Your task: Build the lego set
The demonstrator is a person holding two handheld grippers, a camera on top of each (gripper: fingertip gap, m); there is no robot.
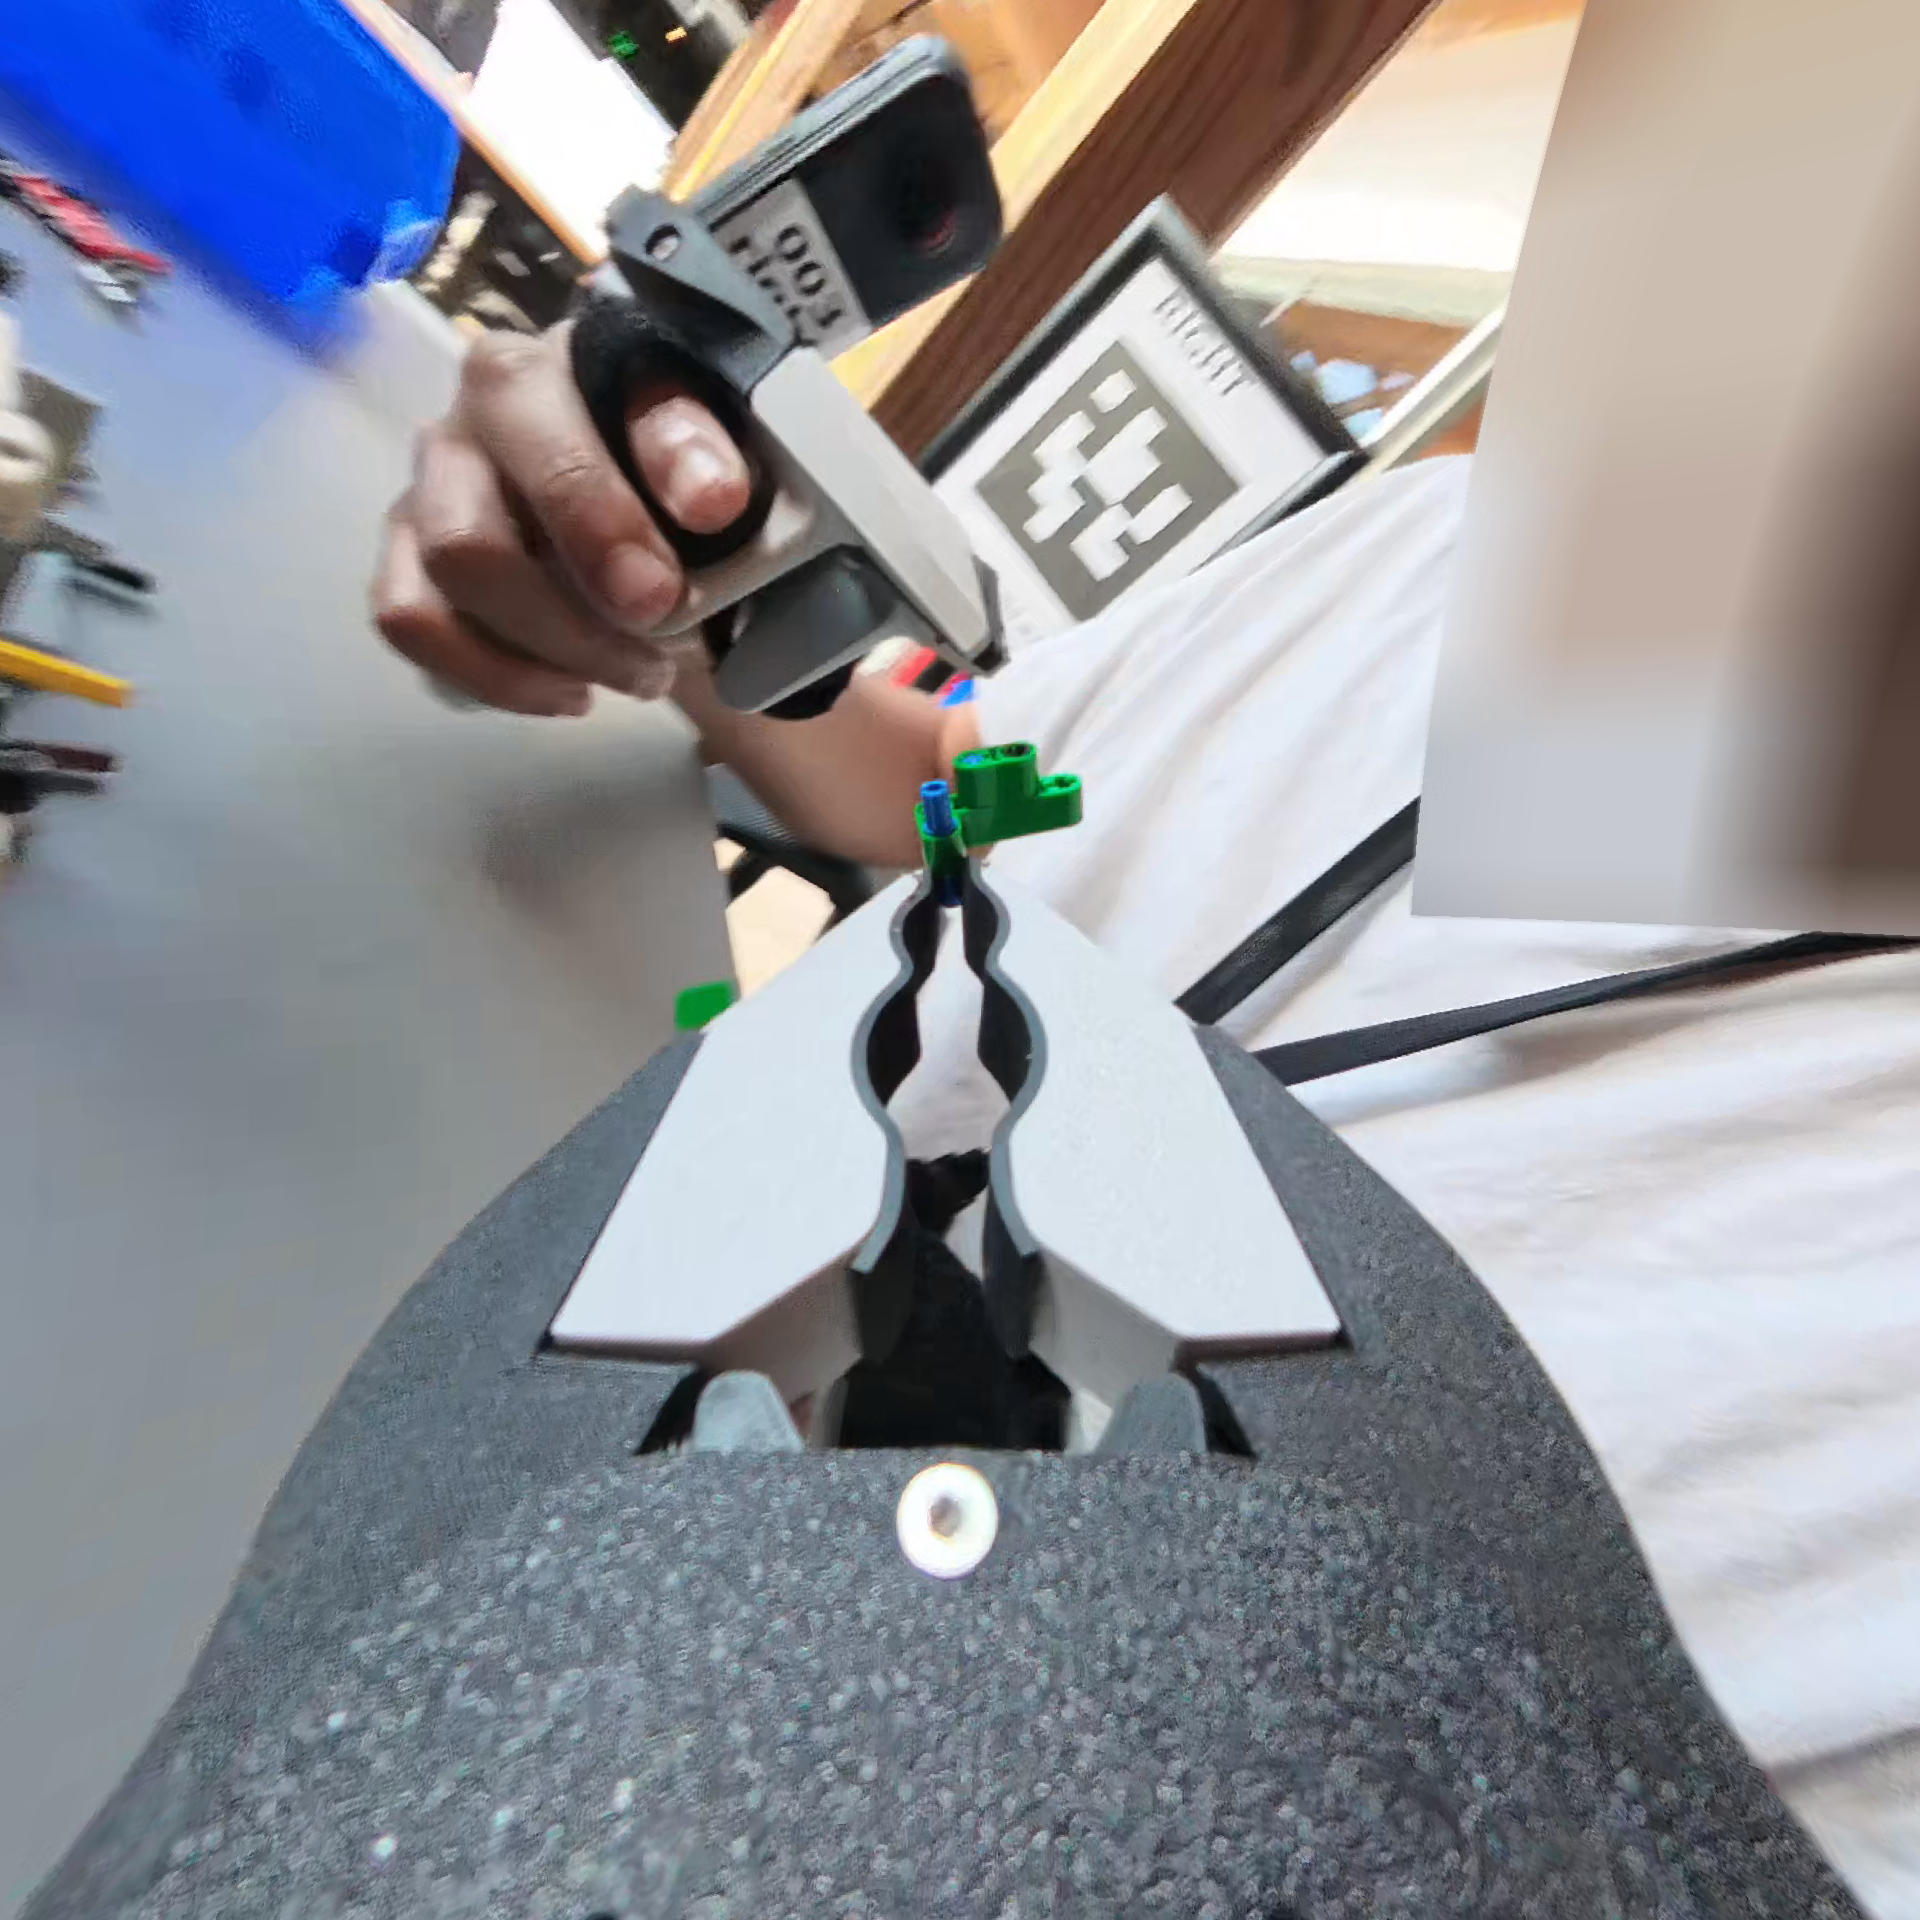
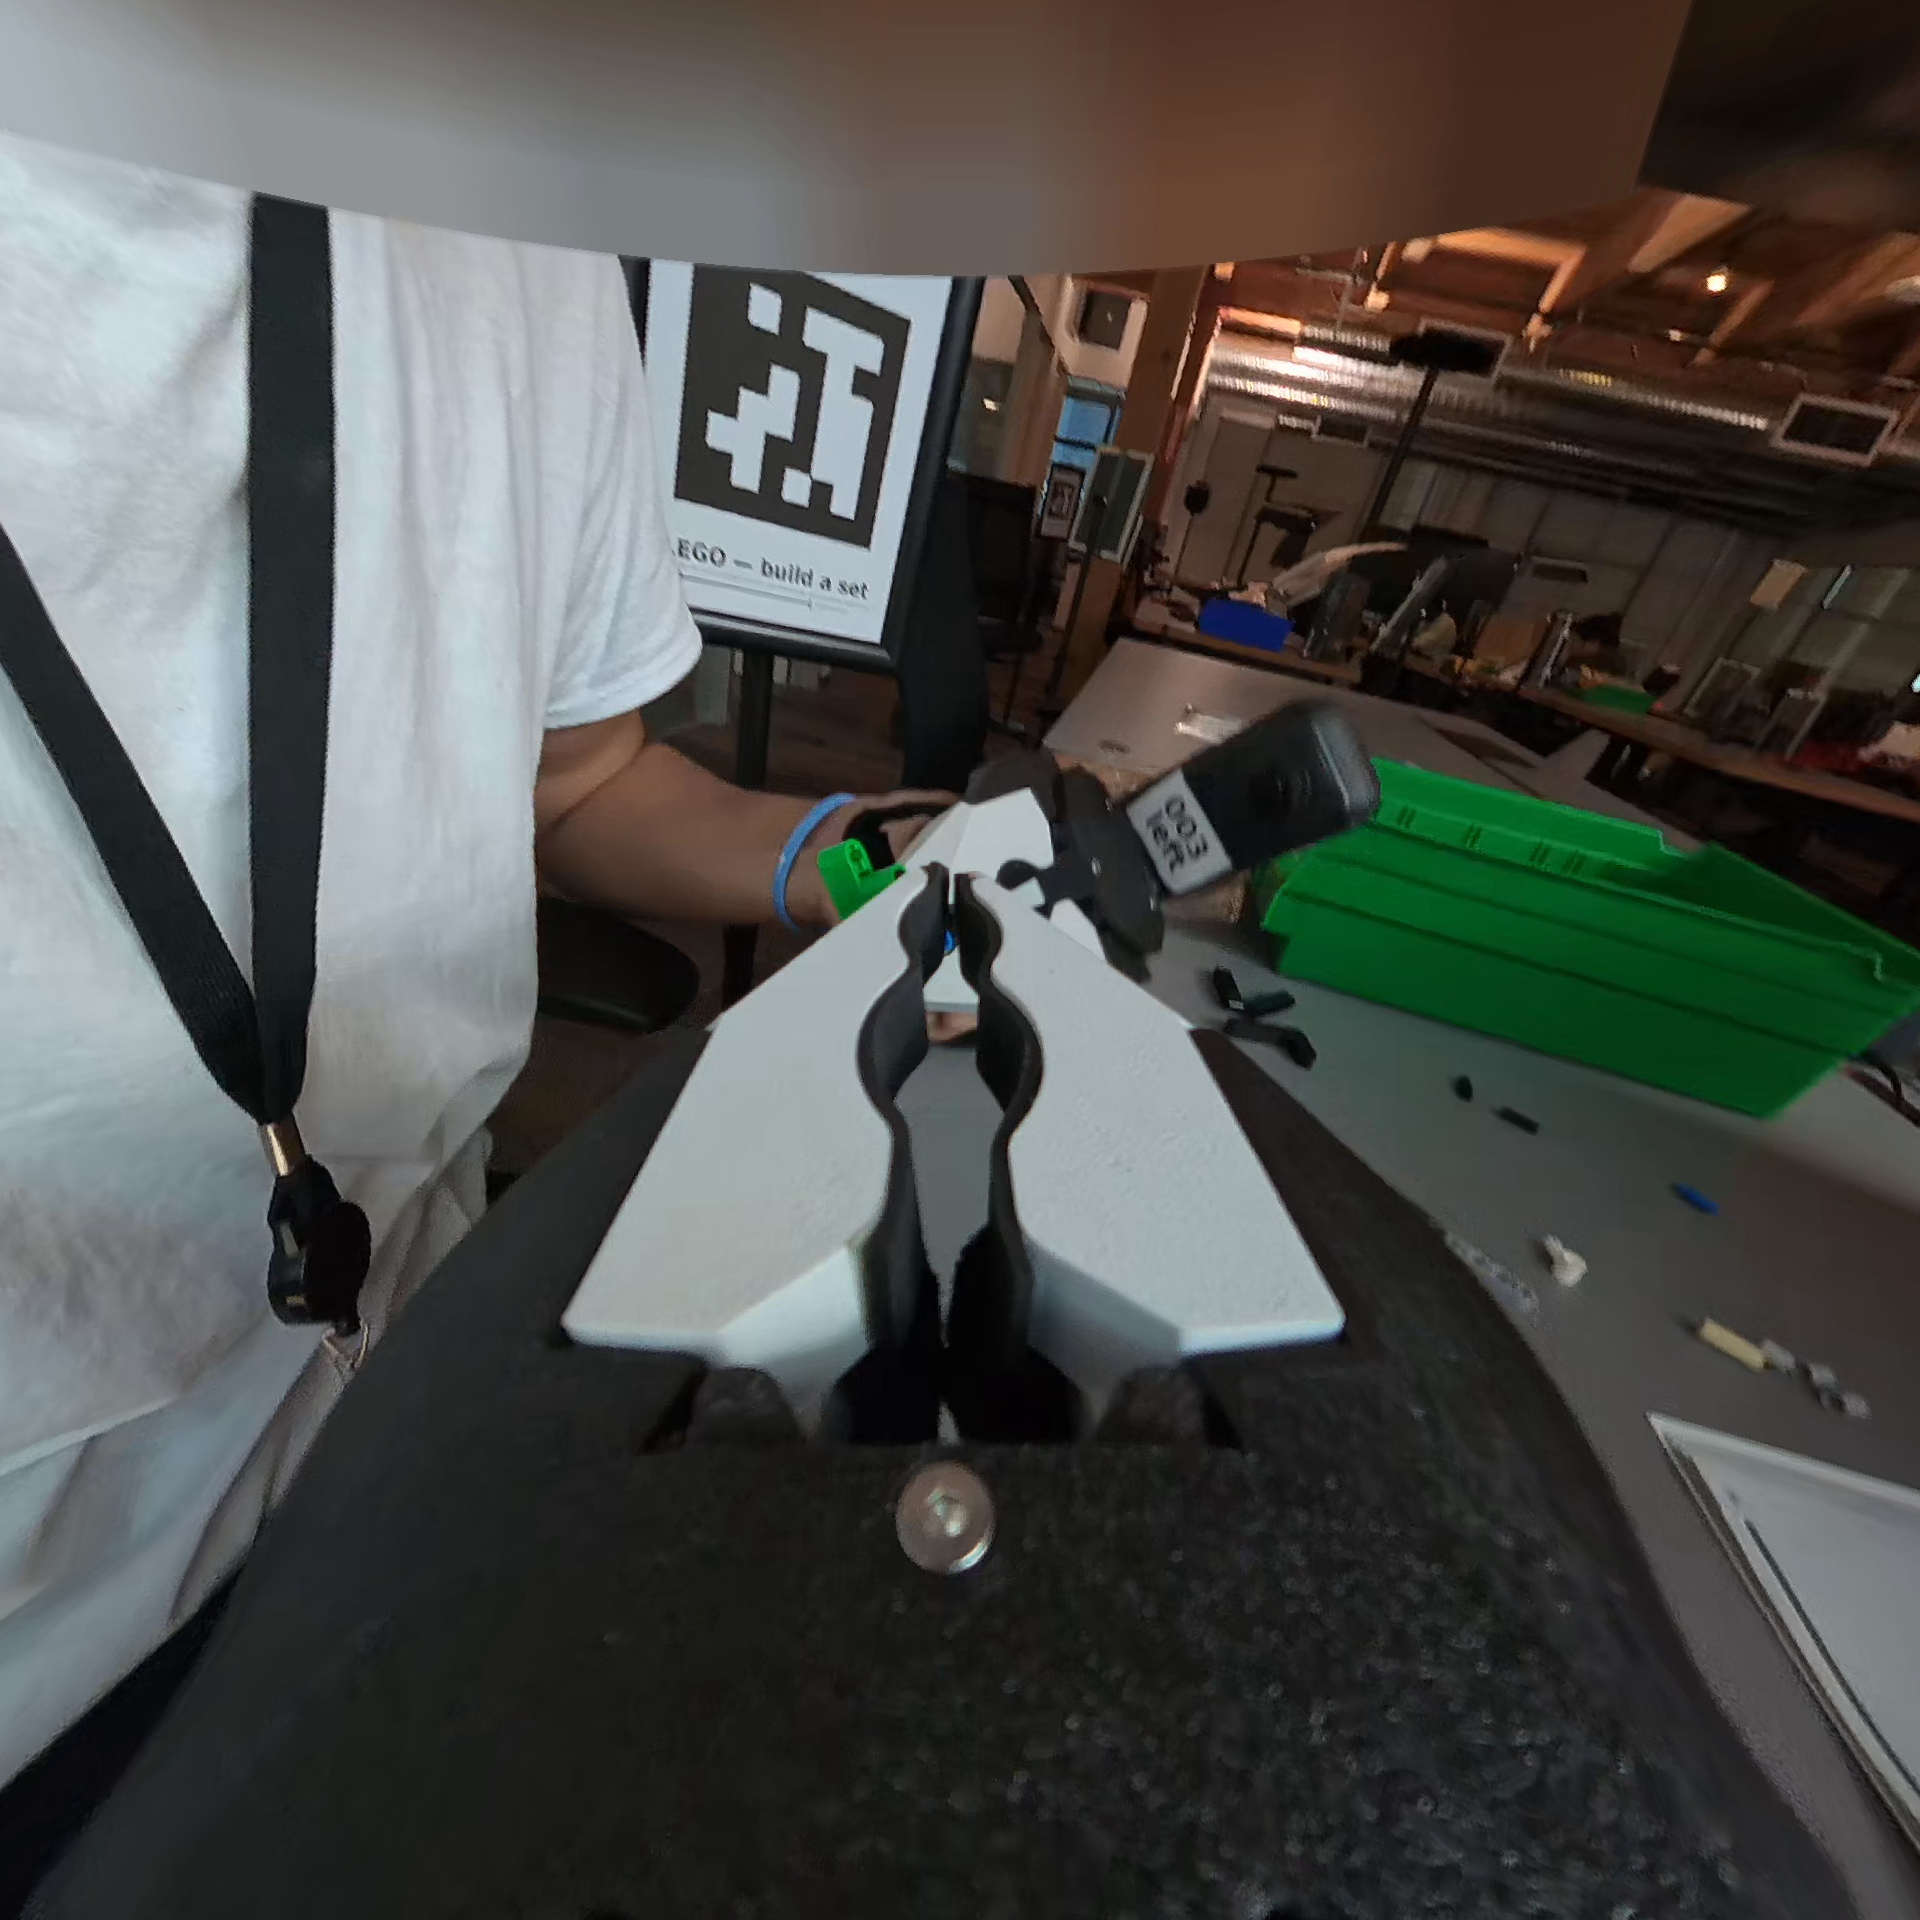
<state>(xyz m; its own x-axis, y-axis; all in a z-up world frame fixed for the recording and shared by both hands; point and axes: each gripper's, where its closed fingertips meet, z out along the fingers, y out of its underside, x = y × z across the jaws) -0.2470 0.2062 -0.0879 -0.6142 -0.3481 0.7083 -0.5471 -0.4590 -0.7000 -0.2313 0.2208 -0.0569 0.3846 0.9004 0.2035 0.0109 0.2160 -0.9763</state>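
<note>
In the left wrist view my left gripper (image 1: 945, 883) is shut on a small green lego assembly (image 1: 1013, 795) with a blue pin (image 1: 935, 805) sticking out of it, held in the air in front of a person's white shirt. The right gripper (image 1: 971, 649) shows above it, gripped by a hand. In the right wrist view my right gripper (image 2: 951, 883) has its jaws almost together, with a small blue piece (image 2: 948, 940) showing between them. The green assembly (image 2: 857, 873) sits just left of its tips, at the end of the left gripper's fingers (image 2: 987, 831).
A green bin (image 2: 1558, 935) stands on the grey table (image 2: 1455, 1195) to the right, with several small loose pieces (image 2: 1564, 1262) before it. A white booklet (image 2: 1818, 1558) lies at the lower right. A marker board on a stand (image 2: 790, 447) is behind. A blue bin (image 1: 229, 135) is upper left.
</note>
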